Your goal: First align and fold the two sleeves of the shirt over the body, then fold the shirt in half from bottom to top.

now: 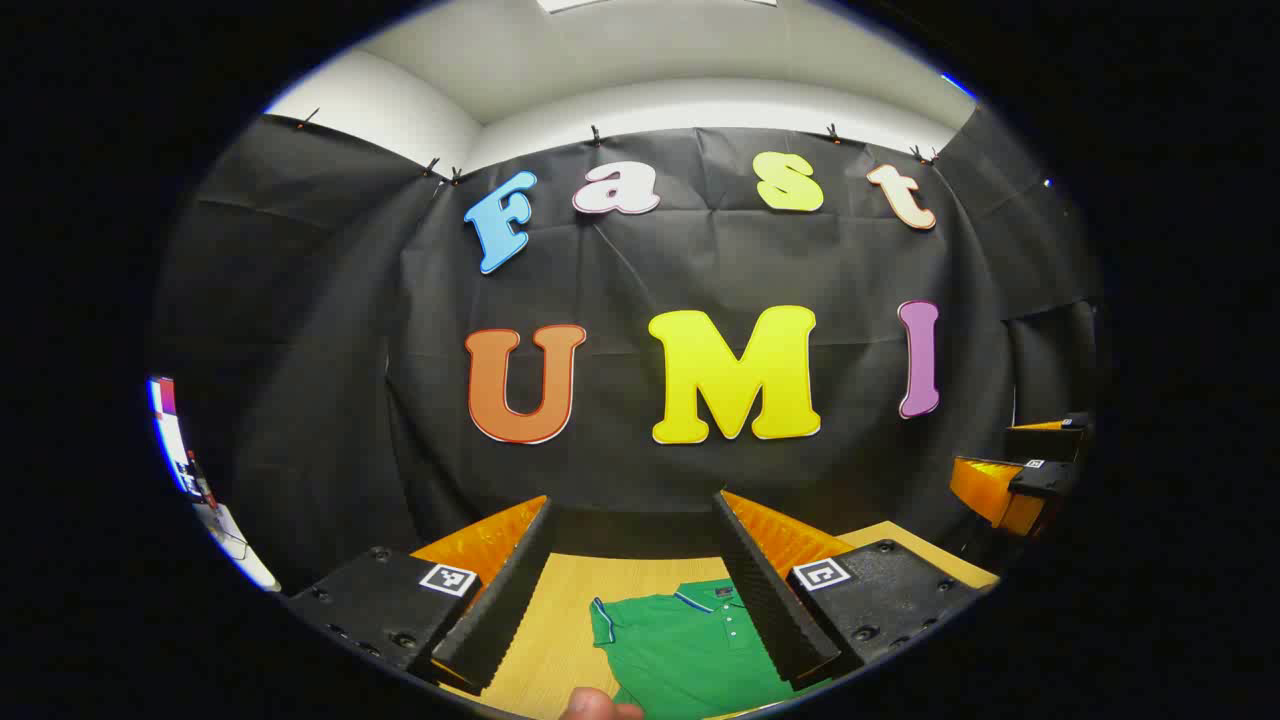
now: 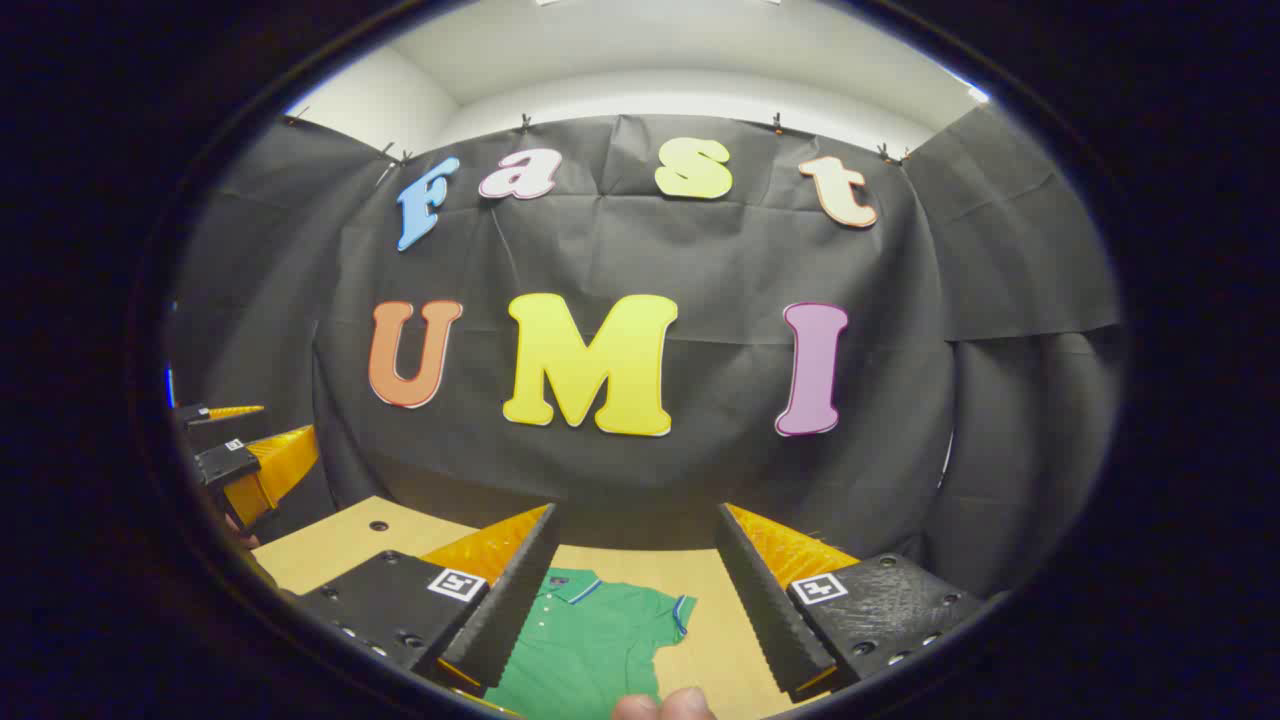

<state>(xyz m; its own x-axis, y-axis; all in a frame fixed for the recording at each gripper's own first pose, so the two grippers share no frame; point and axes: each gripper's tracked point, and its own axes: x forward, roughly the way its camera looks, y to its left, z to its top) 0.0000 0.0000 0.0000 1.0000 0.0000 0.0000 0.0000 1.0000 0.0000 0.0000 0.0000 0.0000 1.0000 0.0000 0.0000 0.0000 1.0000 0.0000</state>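
Observation:
A green polo shirt (image 1: 685, 645) with blue-trimmed collar and sleeve cuffs lies flat on the wooden table (image 1: 555, 610), collar toward the far wall. In the left gripper view my left gripper (image 1: 635, 590) is held above the table, open, nothing between its fingers; the shirt's one short sleeve (image 1: 610, 625) shows below it. In the right gripper view my right gripper (image 2: 635, 590) is open too, held over the shirt (image 2: 590, 640) and its other sleeve (image 2: 665, 615). Each gripper appears at the other view's edge: right gripper (image 1: 1030, 470), left gripper (image 2: 240, 455).
The table's far edge (image 2: 640, 552) meets the black cloth wall. A small hole (image 2: 378, 525) marks the table's left part. A fingertip (image 1: 598, 706) shows at the bottom of the left gripper view, and fingertips (image 2: 665, 705) at the bottom of the right gripper view.

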